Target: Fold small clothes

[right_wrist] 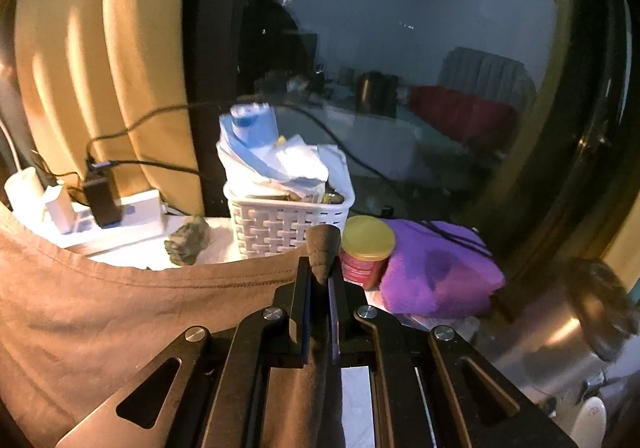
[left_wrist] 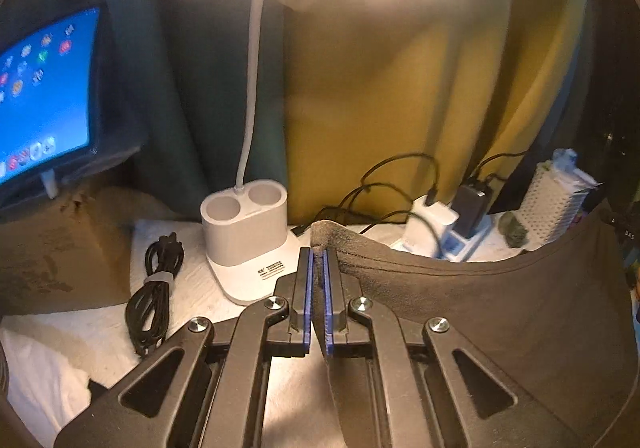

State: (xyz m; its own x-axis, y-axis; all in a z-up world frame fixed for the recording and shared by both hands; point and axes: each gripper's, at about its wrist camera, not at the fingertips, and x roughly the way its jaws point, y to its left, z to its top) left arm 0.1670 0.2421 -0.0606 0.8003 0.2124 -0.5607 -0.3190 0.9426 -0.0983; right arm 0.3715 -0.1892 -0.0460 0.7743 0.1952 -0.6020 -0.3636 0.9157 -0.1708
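A small brown garment [left_wrist: 500,312] hangs stretched between my two grippers, its hemmed edge sagging in a curve. My left gripper [left_wrist: 319,254] is shut on one corner of it, with a fold of cloth poking up past the blue pads. In the right wrist view the same garment [right_wrist: 120,312] spreads to the left. My right gripper [right_wrist: 320,268] is shut on its other corner, and a rolled tip of fabric sticks up between the fingers.
A white lamp base [left_wrist: 244,224] and a coiled black cable [left_wrist: 154,288] stand ahead on the left, beside a lit tablet [left_wrist: 44,96]. Chargers on a power strip [left_wrist: 444,228] sit behind. A white basket [right_wrist: 288,216], a yellow-lidded jar [right_wrist: 366,248], a purple cloth [right_wrist: 440,268] and a metal pot [right_wrist: 560,328] crowd the right.
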